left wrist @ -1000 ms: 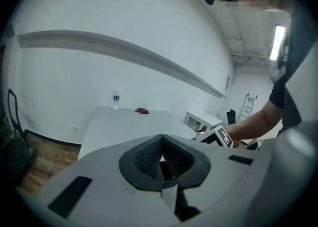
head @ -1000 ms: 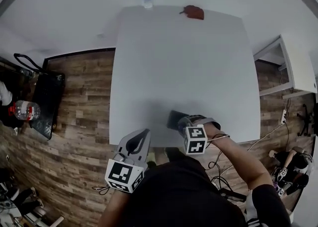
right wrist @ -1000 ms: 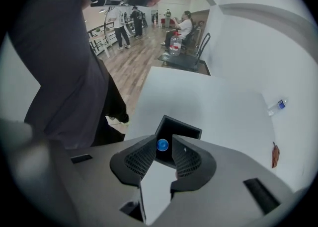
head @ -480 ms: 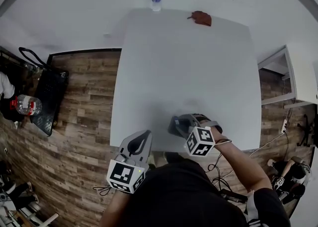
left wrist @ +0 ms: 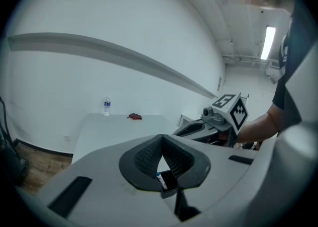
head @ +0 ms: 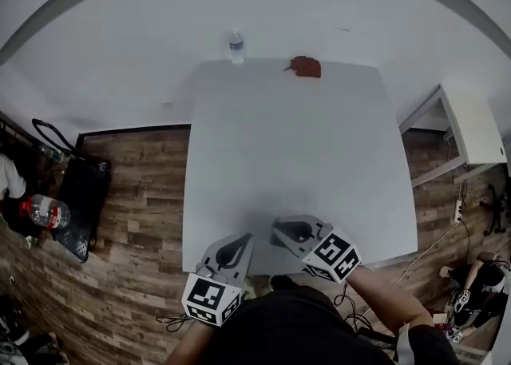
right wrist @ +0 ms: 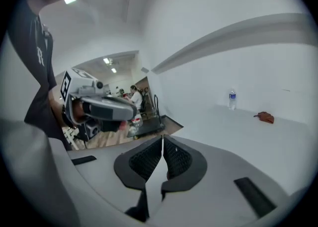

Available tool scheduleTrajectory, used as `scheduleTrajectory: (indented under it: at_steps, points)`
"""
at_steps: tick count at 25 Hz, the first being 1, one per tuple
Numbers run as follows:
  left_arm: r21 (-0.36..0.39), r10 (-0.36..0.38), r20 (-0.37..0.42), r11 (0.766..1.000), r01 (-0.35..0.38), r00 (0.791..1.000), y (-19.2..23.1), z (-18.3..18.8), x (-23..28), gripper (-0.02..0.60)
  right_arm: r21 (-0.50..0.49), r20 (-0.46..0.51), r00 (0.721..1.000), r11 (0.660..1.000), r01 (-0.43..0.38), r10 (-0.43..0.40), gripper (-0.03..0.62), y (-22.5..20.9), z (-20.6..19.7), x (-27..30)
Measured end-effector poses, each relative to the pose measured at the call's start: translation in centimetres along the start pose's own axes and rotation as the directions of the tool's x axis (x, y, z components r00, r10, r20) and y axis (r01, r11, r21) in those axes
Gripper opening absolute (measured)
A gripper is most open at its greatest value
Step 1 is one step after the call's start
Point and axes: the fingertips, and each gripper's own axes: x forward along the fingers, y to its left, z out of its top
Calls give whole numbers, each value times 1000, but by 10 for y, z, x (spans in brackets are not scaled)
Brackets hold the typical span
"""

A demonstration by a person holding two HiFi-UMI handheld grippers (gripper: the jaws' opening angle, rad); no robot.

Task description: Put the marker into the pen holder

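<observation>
left gripper (left wrist: 162, 137) and right gripper (right wrist: 162, 139) are both pinched closed on nothing; the marker (left wrist: 160, 180) looks already stood in the dark pen holder (left wrist: 171, 183) on the white table (head: 295, 140), so draw away gently without nudging it; only the left gripper view shows it, the head view hides it.

No word or number can be read: the label on the water bottle (head: 235, 45) is too small, and the cubes on the left tool (head: 243, 238) and right tool (head: 278, 228) show only square patterns.
</observation>
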Motion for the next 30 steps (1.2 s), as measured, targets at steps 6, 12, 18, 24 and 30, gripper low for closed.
scheduleTrajectory:
  at_steps: [6, 12, 18, 24, 30]
  points:
    - [37, -69, 6, 997, 68, 998, -8, 4, -1, 6, 62, 115, 991, 996, 59, -66, 17, 14, 32, -20]
    - [64, -136, 12, 989, 135, 991, -19, 5, -5, 6, 70, 141, 980, 989, 132, -141, 15, 26, 37, -35]
    - [78, -187, 18, 980, 185, 982, -27, 2, -14, 6, 124, 162, 966, 975, 183, -201, 15, 41, 34, -47]
    - [88, -224, 24, 971, 221, 974, -33, -2, -23, 6, 207, 180, 956, 959, 194, -233, 15, 54, 29, -51]
    - [103, -250, 35, 964, 245, 968, -40, -1, -30, 6, 196, 184, 946, 953, 231, -267, 15, 62, 28, -56]
